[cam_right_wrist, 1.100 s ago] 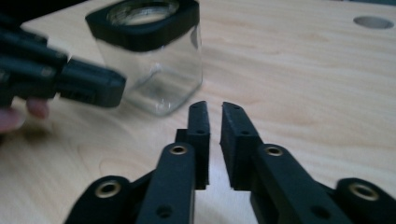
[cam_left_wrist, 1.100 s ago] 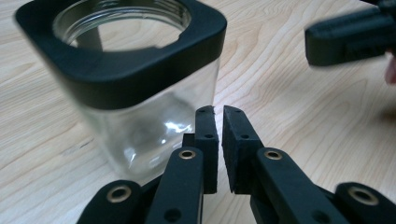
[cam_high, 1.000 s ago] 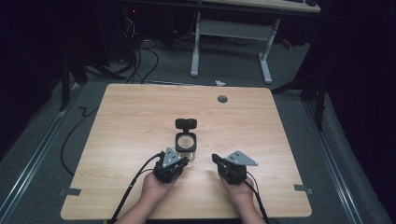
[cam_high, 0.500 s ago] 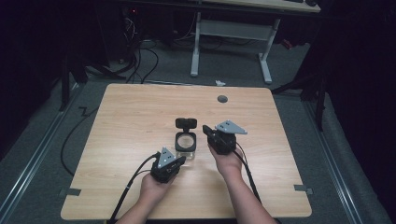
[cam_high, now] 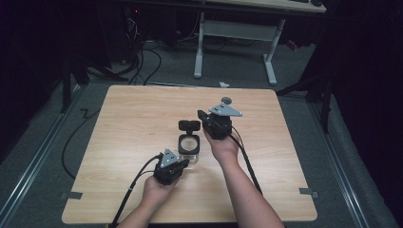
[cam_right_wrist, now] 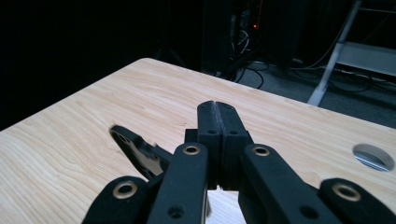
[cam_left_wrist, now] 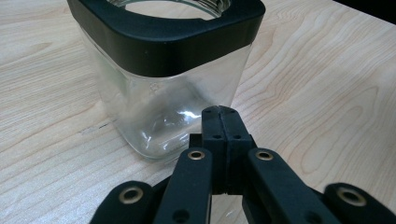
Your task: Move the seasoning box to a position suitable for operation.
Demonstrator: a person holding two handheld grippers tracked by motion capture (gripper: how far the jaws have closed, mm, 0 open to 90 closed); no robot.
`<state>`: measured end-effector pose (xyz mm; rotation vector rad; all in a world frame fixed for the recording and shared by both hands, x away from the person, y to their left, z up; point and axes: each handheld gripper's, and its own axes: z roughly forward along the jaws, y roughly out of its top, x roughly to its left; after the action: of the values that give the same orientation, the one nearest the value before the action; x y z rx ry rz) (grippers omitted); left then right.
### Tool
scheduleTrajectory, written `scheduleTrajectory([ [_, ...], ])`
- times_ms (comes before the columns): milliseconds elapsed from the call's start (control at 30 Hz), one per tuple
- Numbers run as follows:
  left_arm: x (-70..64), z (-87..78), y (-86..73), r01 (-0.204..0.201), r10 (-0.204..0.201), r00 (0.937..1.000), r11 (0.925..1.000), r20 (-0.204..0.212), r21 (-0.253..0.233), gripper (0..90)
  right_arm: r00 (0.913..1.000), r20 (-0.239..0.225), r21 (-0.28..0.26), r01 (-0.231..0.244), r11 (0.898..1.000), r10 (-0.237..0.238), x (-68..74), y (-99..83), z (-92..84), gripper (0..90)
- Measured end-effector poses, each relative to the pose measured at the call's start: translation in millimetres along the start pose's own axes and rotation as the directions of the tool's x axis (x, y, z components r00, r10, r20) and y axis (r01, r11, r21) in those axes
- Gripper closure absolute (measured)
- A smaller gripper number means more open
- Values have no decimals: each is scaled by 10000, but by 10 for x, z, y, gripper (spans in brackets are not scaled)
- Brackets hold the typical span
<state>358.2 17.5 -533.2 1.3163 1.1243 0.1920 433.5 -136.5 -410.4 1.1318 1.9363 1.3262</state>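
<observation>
High view: above person's side, facing forward-down over desk [cam_high: 133, 142]. Tong cameras low, close; left view shares the jar [cam_left_wrist: 163, 79].

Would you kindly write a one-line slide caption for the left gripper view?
Left gripper, jaws shut, at the base of a clear square glass jar with a black rim, on a light wooden table.

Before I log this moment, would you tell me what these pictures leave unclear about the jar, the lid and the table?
- Glass jar: the left gripper view's top edge cuts off its opening, and the left gripper hides part of its base.
- Black lid: the right gripper hides much of it in the right gripper view.
- Round table hole: too small in the high view to tell what fills it.
</observation>
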Motion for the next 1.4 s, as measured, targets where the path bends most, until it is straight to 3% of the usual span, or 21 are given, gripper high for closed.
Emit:
scheduleTrajectory([
  [167, 6, 12, 1, 26, -25, 10000, 10000, -73, 93, 900, 9997, -208, 191, 156, 9997, -152, 68, 3, 73, 900],
  [400, 15, 17, 9, 46, -45, 9999, 9999, -113, 111, 900, 9991, -298, 268, 314, 9991, -306, 127, -99, 13, 900],
  [767, 4, 15, 5, 4, -4, 9999, 10000, -123, 46, 900, 9963, -653, 715, 610, 9956, -563, 265, -629, -188, 889],
  [900, 0, 12, 3, -29, 30, 9999, 10000, -117, 10, 900, 9962, -704, 517, 555, 9971, -518, 278, -756, -309, 885],
  [1233, -5, -13, 2, -32, 33, 10000, 9999, 66, -120, 900, 9978, -389, 313, 543, 9980, -531, 172, -956, -608, 854],
  [1367, -27, -52, -17, -218, 224, 9992, 9996, 328, -192, 898, 9992, 126, 493, 360, 9981, -367, 0, -1137, -749, 804],
  [1400, -50, -79, -39, -442, 452, 9979, 9987, 468, -235, 895, 9993, 308, 589, 173, 9981, -191, -57, -1181, -777, 766],
])
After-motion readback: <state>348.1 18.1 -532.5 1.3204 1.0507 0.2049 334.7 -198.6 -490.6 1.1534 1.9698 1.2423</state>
